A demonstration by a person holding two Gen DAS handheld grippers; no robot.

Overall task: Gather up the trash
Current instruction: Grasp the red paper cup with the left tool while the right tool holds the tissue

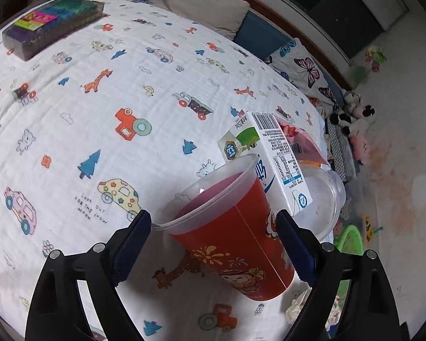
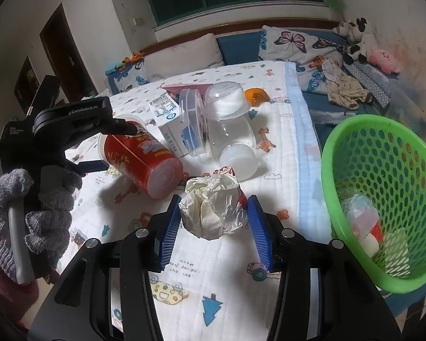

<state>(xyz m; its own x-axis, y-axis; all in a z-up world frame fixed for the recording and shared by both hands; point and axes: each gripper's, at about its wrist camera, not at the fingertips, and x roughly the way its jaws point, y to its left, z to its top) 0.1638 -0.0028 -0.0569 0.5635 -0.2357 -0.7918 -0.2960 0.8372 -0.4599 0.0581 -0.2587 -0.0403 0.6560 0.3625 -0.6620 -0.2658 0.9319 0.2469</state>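
Left wrist view: left gripper (image 1: 213, 227), jaws spread wide either side of the red cup (image 1: 235, 238), which lies on its side on the printed sheet (image 1: 99, 130); left finger at the rim, right finger against the cup wall, firm grip not confirmed. Milk carton (image 1: 272, 159) at 1 o'clock from the cup, touching its rim. Clear plastic bottle (image 1: 323, 196) at 3 o'clock, behind the carton.

Right wrist view: right gripper (image 2: 214, 213), jaws open, bracketing the crumpled paper wad (image 2: 213, 207) on the sheet; pads close, contact uncertain. Green mesh basket (image 2: 383, 196) at 3 o'clock, tilted, scraps inside. Gloved hand (image 2: 34, 216) at 9 o'clock.
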